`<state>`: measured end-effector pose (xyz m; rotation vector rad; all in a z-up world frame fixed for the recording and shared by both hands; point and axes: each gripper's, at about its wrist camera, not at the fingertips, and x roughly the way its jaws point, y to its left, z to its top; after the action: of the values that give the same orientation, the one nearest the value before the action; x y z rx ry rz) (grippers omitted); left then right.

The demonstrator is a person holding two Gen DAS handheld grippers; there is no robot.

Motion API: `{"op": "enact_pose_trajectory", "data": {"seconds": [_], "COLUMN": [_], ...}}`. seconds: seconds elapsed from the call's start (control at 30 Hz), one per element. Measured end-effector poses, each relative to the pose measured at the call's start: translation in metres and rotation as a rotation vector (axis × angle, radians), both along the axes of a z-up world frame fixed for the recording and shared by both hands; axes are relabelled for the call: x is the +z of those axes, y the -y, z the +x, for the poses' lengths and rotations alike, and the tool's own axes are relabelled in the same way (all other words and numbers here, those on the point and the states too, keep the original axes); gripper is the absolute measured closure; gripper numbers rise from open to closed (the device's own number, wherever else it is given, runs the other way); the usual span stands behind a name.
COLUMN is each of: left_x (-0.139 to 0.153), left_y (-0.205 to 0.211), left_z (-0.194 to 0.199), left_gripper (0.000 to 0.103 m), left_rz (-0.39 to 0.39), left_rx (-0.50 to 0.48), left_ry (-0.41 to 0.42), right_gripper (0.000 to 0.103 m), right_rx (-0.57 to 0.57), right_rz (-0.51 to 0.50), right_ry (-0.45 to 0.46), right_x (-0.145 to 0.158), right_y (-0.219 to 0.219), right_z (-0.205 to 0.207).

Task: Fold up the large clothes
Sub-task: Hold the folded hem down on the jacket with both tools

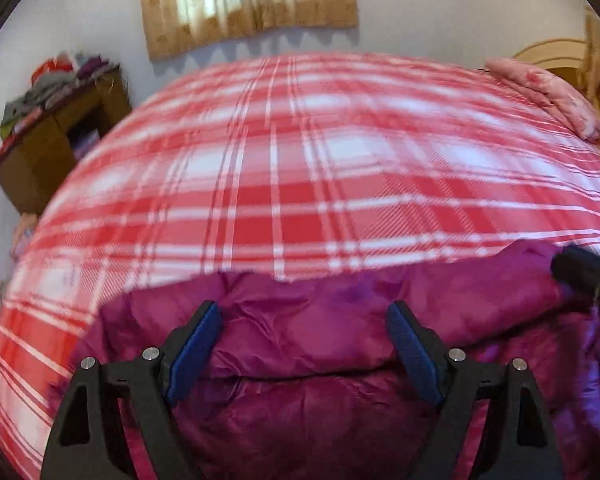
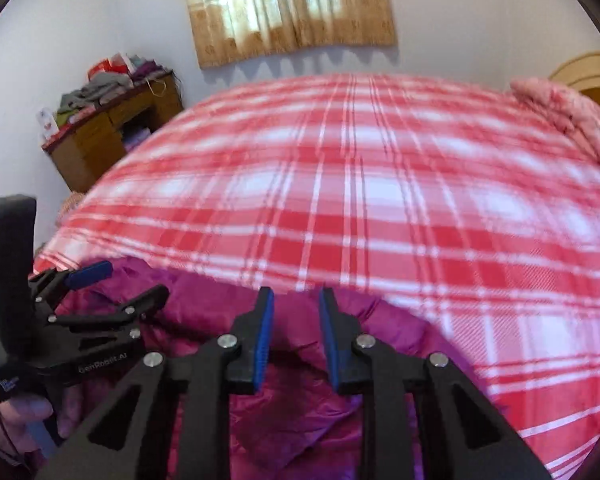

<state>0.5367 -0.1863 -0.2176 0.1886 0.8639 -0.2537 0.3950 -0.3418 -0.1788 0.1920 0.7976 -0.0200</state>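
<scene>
The magenta jacket is a puffy, wrinkled, shiny heap at the near edge of the plaid bedspread — tons of bare plaid beyond it. The left gripper hovers with fingers spread wide; the right gripper has just a narrow gap, pinching nothing.

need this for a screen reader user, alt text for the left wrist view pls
The left gripper, fingers wide open and holding nothing, hangs over a crumpled magenta coat at the near edge of a bed with a red and white plaid cover. A pink pillow, a curtained window and a cluttered wooden desk lie beyond.
</scene>
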Motion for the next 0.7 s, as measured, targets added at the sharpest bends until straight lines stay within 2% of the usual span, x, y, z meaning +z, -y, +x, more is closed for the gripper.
{"op": "enact_pose_trajectory", "data": {"seconds": [0.13, 0.23, 0.37, 0.7], "left_x": [-0.01, -0.016, -0.017, -0.021], "left_y": [0.003, 0.007, 0.005, 0.006], "left_z": [-0.003, -0.003, -0.002, -0.001], "left_gripper": [0.017, 0.017, 0.016, 0.015], "left_rz": [0.017, 0.043, 0.024, 0.051], "left_rx": [-0.001, 0.0, 0.005, 0.01], "left_ry": [0.013, 0.022, 0.012, 0.018], "right_gripper": [0.078, 0.079, 0.079, 0.079], "right_rx": [0.027, 0.017, 0.013, 0.011], "right_rz": [-0.029, -0.005, 0.006, -0.034], "right_ry": [-0.027, -0.021, -0.028, -0.053], "right_x": [-0.028, -0.031, -0.037, -0.043], "right_y": [-0.005, 0.001, 0.003, -0.002], "right_z": [-0.005, -0.006, -0.005, -0.001]}}
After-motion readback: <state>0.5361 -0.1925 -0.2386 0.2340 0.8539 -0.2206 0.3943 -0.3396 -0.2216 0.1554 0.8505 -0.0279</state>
